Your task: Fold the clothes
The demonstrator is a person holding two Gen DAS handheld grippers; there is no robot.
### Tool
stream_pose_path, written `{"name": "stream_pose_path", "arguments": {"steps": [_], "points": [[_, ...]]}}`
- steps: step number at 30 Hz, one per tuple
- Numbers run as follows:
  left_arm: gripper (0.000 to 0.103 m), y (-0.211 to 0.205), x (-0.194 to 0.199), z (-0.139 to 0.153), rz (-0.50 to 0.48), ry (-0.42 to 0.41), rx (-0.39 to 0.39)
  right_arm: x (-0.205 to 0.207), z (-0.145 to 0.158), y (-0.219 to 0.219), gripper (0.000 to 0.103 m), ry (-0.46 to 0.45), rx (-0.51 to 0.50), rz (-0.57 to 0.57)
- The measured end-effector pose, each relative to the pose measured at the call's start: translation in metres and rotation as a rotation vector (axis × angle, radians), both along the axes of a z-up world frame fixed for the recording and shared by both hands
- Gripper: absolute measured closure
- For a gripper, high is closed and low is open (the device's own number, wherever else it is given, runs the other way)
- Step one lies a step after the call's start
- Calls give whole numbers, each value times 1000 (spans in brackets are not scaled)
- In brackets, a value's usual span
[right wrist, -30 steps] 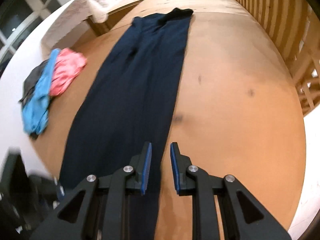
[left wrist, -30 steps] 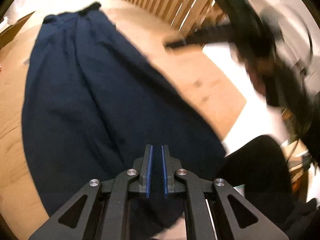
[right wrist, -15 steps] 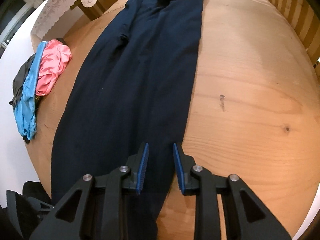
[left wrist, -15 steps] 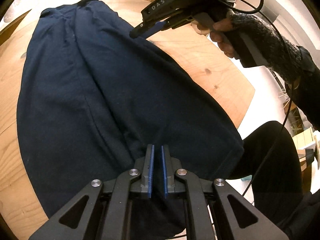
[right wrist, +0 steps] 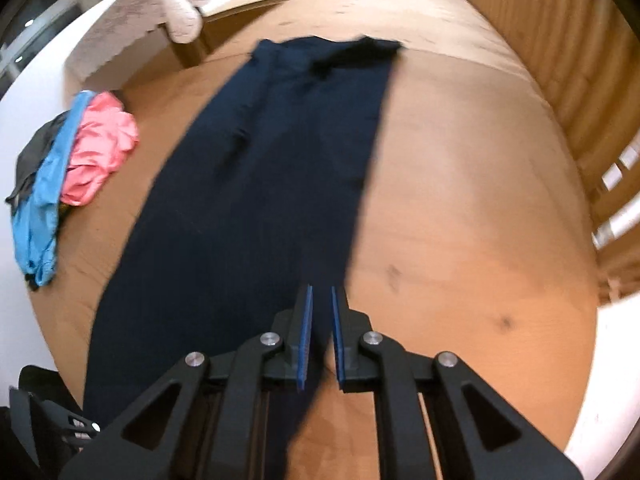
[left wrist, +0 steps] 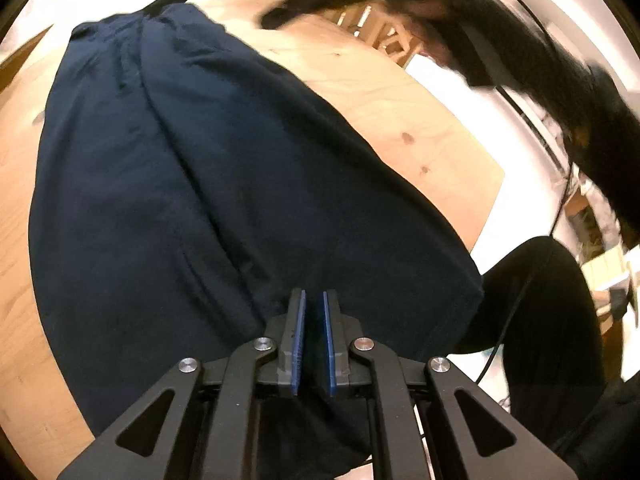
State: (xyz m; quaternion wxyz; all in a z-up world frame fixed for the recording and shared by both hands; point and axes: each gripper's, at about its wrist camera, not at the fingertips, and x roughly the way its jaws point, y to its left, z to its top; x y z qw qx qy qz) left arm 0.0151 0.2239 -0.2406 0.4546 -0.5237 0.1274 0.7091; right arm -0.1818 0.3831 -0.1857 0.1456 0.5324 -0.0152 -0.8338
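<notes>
Closing its jaws since a second ago, the right claw (right wrist: 321, 334) has shifted over the near right edge of the long navy cloth garment (right wrist: 260, 208), spread flat along the wooden tabletop (right wrist: 460, 220). No cloth shows between its pads. The left claw (left wrist: 311, 338) hangs clenched and empty over the hem, so folding has not begun.

The trousers (right wrist: 256, 208) are plain dark navy on a light wooden table (right wrist: 460, 208). At the left of the frame lie a pink garment (right wrist: 102, 148) and a bright blue garment (right wrist: 42, 200).
</notes>
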Motion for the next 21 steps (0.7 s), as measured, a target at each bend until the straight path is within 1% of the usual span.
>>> {"name": "stream_pose_path", "arguments": {"steps": [2,3,4,5,6,7,8,10,12,13,14,16,17,18,19,20,21], "points": [[96,1,1,0,-1,6,0,-16,-11,-9,93,-25,-28,31],[96,1,1,-1,5,-2,6,-22,-18,-9,93,-51,-23,42],[96,1,0,-1,7,-5,9,-31,-28,-12,93,-74,20,51],[96,0,0,-1,7,-7,12,-41,-36,-13,100,-81,98,57],[96,-2,1,-1,4,-5,15,-47,-38,-9,103,-75,159,47],[96,-6,1,-1,2,-4,18,-54,-36,-4,103,-69,192,27],[93,-6,1,-2,0,-5,21,-61,-33,3,102,-62,195,3],[94,-6,-1,-1,-1,-17,29,-75,-23,18,102,-46,127,-44],[95,-5,-10,4,25,-60,50,-90,-17,16,102,-18,46,-26],[97,-4,-15,7,38,-82,60,-96,-16,12,102,-10,23,-11],[97,-3,-21,13,47,-94,77,-102,-21,6,102,-18,22,5],[97,1,-43,36,46,-79,131,-116,-33,-5,102,-45,40,32],[97,7,-61,45,40,-48,137,-121,-37,-7,102,-50,52,38],[95,15,-85,51,34,-4,130,-125,-39,-7,102,-52,49,41],[94,23,-110,57,29,39,123,-127,-37,-4,102,-47,26,33],[97,32,-135,63,23,82,115,-130,-34,1,102,-40,2,23],[97,40,-160,67,21,117,109,-134,-32,5,102,-30,-10,14]]}}
